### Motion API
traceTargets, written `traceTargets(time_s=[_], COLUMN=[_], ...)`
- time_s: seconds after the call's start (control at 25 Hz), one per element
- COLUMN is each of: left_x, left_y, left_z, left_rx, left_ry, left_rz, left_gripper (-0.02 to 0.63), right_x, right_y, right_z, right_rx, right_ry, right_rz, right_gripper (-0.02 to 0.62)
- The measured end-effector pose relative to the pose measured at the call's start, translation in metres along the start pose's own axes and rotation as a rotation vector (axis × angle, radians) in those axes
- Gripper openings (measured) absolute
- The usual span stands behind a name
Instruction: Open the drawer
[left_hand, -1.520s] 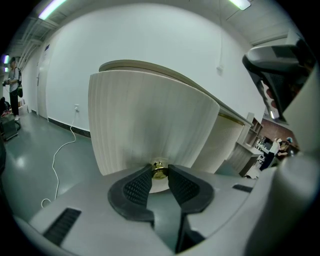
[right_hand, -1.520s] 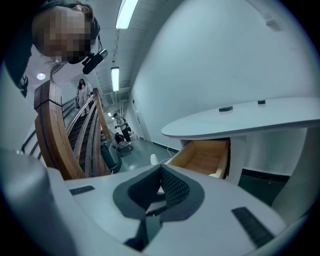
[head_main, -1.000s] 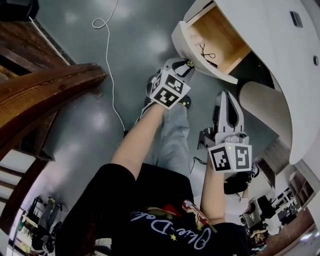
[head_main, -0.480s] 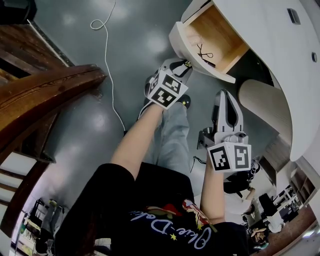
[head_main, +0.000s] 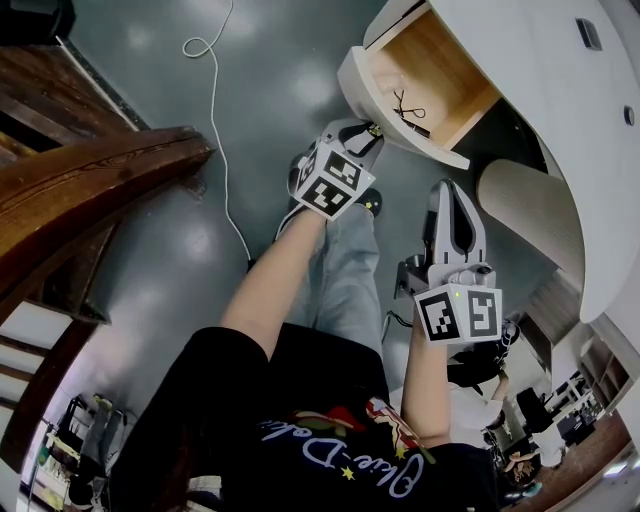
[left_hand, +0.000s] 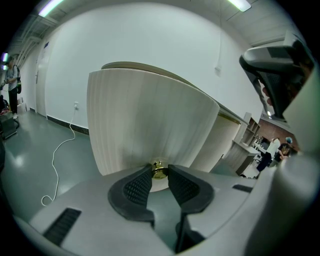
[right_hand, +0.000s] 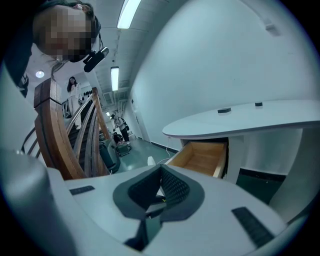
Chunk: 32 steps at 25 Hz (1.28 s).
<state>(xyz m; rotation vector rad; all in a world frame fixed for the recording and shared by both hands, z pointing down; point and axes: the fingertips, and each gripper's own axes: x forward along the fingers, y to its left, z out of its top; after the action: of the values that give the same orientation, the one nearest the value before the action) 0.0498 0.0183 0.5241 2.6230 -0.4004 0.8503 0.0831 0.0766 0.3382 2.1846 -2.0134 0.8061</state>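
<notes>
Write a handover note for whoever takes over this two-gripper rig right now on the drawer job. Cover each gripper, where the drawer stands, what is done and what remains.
Left gripper: shut on the brass knob at the drawer front.
Right gripper: shut, empty, held back from the desk and touching nothing.
Drawer: pulled well out from under the white desk top. Its wooden inside shows, with a small black item lying in it.
Done: the drawer is open.
Left: probably only to release the knob and draw the left gripper clear.
</notes>
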Motion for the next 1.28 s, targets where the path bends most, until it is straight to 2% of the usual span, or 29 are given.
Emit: traceTargets(time_s=[0.44,0.92,1.28], left_x=[-0.01,-0.014,-0.014], left_y=[-0.005,-0.005,-0.007], left_z=[-0.008,-0.01,-0.008], left_rx=[0.007,0.006,-0.027], left_ry=[0.011,0.022,0.001], left_rz=[-0.01,0.018,0.039], left_gripper=[0.1,0.1,0.101], right_x=[-0.001,-0.012,-0.03], right_y=[0.006,0.001,-0.009], right_z=[0.002,0.006,0.002], right_rx=[-0.024,-0.03,-0.025], right_ry=[-0.002,0.023,0.023], right_rz=[0.016,0.058,0.047], right_gripper=[0.0,0.0,0.0])
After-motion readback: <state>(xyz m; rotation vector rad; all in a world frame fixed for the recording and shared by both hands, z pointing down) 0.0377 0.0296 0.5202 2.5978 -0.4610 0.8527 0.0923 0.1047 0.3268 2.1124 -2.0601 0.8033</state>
